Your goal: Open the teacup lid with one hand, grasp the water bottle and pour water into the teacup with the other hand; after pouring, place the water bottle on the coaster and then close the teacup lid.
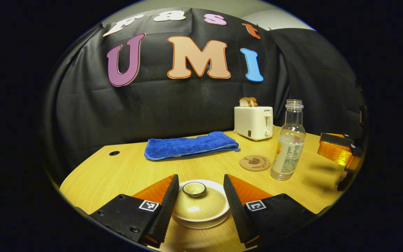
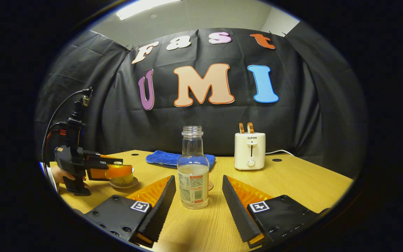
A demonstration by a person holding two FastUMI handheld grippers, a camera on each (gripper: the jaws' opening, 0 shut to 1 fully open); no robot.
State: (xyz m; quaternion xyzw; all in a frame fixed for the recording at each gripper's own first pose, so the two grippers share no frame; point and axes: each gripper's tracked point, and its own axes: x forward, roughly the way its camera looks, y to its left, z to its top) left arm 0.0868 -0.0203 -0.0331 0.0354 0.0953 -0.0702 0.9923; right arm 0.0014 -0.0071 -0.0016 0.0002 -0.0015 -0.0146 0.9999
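The beige teacup lid [image 1: 201, 206] with its dark-rimmed knob [image 1: 194, 189] sits on the cup, low in the left gripper view. My left gripper [image 1: 200, 180] is open, one finger on each side of the lid, with gaps showing. In the right gripper view the left gripper [image 2: 119, 170] hovers over the teacup [image 2: 122, 180] on its saucer. The clear, uncapped water bottle [image 2: 192, 175], part full, stands upright just ahead of my open right gripper [image 2: 198, 179]. The bottle [image 1: 289, 147] stands right of the round cork coaster [image 1: 255, 162]. The right gripper [image 1: 338, 157] shows at the far right.
A cream toaster [image 1: 254, 122] holding two slices of toast stands at the back of the wooden table [image 1: 124, 171]. A folded blue towel [image 1: 191, 145] lies left of it. A hand [image 2: 59, 174] holds the left gripper at the table's left edge.
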